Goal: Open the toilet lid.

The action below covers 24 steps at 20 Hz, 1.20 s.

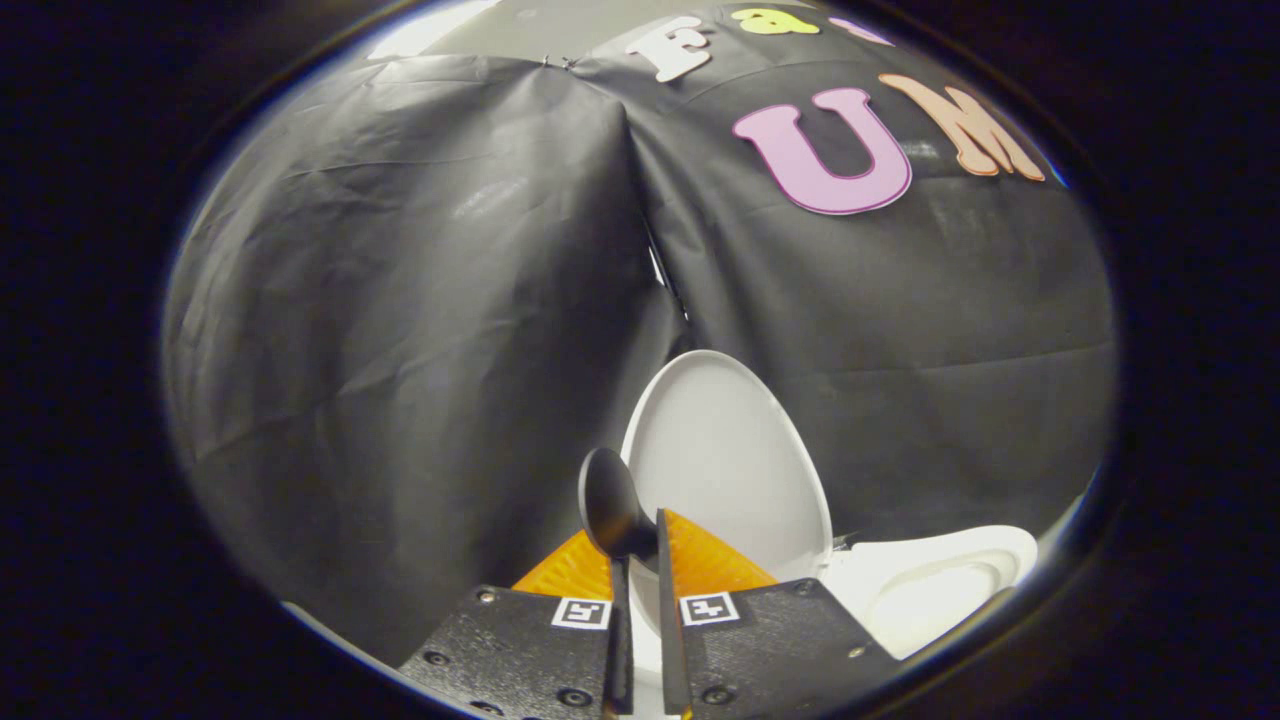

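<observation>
The white toilet lid (735, 455) stands raised, almost upright, against the black cloth wall. It lies just beyond my fingertips and a strip of it shows through the narrow slit between them. To its right lies the white seat and bowl (935, 590), uncovered. My gripper (640, 545) is shut down to that thin slit, and both fingers (705, 565) sit apart from the lid. A black, glossy, spoon-shaped thing (608, 508) rises by the left finger's inner edge. I cannot tell if it is pinched.
The creased black cloth wall (400, 300) closes the booth behind and to both sides of the toilet, with a seam running down to the lid's top.
</observation>
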Motion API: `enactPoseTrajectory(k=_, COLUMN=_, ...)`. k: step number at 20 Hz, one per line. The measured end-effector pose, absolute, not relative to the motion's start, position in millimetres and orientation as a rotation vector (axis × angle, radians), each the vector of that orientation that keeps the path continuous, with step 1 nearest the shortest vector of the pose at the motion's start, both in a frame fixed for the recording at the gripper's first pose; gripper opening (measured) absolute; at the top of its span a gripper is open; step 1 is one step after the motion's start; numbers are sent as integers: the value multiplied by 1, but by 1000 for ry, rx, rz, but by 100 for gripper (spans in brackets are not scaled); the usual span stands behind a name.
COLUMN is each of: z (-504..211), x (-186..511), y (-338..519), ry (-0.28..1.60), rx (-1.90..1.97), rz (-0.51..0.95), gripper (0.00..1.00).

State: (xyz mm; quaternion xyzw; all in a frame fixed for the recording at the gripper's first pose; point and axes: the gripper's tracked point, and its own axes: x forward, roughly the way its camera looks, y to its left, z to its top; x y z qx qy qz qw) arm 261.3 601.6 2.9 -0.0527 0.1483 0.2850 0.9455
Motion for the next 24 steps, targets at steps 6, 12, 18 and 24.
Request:
enactPoseTrajectory(k=6, z=-1, x=261, y=611, ry=298, rx=-134, rz=580, gripper=13)
enactPoseTrajectory(k=12, z=3, x=261, y=603, ry=270, rx=-98, rz=558, gripper=44)
enactPoseTrajectory(k=18, z=30, x=252, y=604, ry=180, rx=-57, rz=603, gripper=79)
enactPoseTrajectory(k=24, z=113, x=238, y=587, ry=-40, rx=17, rz=573, gripper=83)
